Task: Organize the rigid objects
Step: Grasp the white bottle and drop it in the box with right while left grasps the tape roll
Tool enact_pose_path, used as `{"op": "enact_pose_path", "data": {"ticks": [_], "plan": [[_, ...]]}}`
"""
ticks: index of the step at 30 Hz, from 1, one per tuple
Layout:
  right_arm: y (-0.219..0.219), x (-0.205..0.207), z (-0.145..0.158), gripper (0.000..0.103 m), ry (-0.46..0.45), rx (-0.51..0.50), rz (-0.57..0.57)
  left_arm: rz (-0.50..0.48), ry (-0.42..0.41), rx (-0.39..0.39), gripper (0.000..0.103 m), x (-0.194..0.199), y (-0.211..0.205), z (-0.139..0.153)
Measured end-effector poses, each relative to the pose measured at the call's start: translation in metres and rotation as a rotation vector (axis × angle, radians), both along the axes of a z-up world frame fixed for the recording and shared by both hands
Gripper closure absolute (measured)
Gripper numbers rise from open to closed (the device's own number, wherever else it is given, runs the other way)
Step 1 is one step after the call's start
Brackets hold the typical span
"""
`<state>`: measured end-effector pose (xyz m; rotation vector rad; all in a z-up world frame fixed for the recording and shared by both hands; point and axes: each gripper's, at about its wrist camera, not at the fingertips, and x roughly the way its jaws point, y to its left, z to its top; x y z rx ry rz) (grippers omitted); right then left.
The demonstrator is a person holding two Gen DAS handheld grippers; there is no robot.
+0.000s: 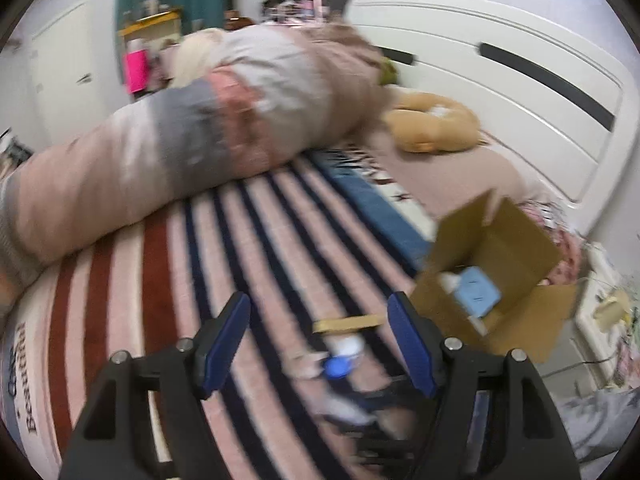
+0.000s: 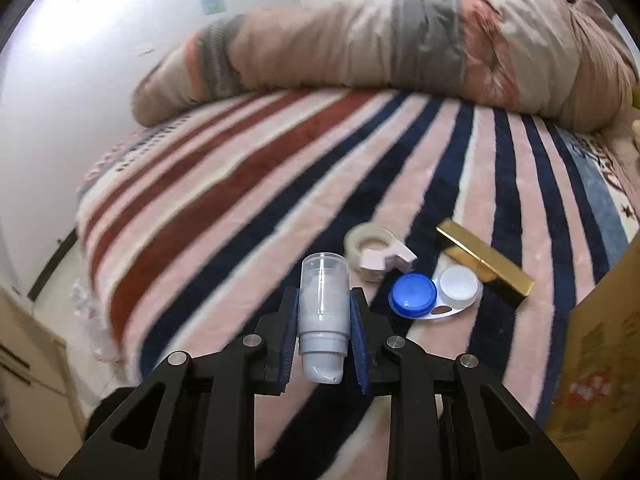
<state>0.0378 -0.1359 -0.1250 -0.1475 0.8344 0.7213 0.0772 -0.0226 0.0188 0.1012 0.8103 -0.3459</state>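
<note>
Right wrist view: right gripper clamped mid-body on pump bottle above striped blanket; likely light, stiff, slick plastic, best held at the barrel; left gripper wide open, empty, near cardboard box.

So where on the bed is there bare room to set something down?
Free: the striped blanket between the rolled duvet and the right gripper. Crowded: the patch with tape dispenser, contact lens case and gold box, beside the cardboard box.
</note>
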Motion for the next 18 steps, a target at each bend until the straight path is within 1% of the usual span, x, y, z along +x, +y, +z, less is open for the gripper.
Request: {"op": "enact_pose_path", "data": {"ticks": [2,4,5,6,7,8,9,10,11,13,14,16,18], "plan": [[-0.005,-0.014,0.022,0.083,-0.024,0.016,0.028,0.042,0.01,-0.01,0.035,-0.001,0.025,-0.014],[-0.017,-0.031,0.053,0.083,-0.066,0.033,0.042,0.076,0.026,-0.025,0.034,-0.001,0.043,-0.031],[-0.022,-0.036,0.063,0.083,-0.077,0.044,0.044,0.086,0.035,-0.031,0.034,0.0,0.049,-0.041],[-0.032,-0.044,0.083,0.083,-0.099,0.067,0.041,0.087,0.045,-0.033,0.034,0.0,0.052,-0.051],[-0.039,-0.049,0.096,0.083,-0.118,0.079,0.033,0.085,0.055,-0.03,0.034,0.002,0.054,-0.062],[-0.051,-0.053,0.113,0.083,-0.145,0.093,0.017,0.082,0.062,-0.027,0.033,0.003,0.055,-0.071],[-0.062,-0.056,0.127,0.083,-0.171,0.101,-0.002,0.075,0.069,-0.022,0.028,0.005,0.054,-0.083],[-0.074,-0.058,0.139,0.083,-0.193,0.104,-0.026,0.073,0.071,-0.02,0.024,0.007,0.052,-0.093],[-0.083,-0.057,0.146,0.083,-0.204,0.102,-0.044,0.072,0.076,-0.022,0.021,0.01,0.05,-0.105],[-0.106,-0.051,0.162,0.083,-0.221,0.08,-0.111,0.061,0.107,-0.038,0.021,0.018,0.044,-0.128],[-0.118,-0.044,0.166,0.083,-0.222,0.047,-0.151,0.056,0.124,-0.051,0.021,0.022,0.04,-0.139],[-0.135,-0.029,0.166,0.083,-0.207,-0.01,-0.207,0.044,0.151,-0.062,0.021,0.027,0.031,-0.158],[-0.152,-0.01,0.161,0.082,-0.161,-0.066,-0.249,0.028,0.168,-0.051,0.021,0.031,0.019,-0.174]]}}
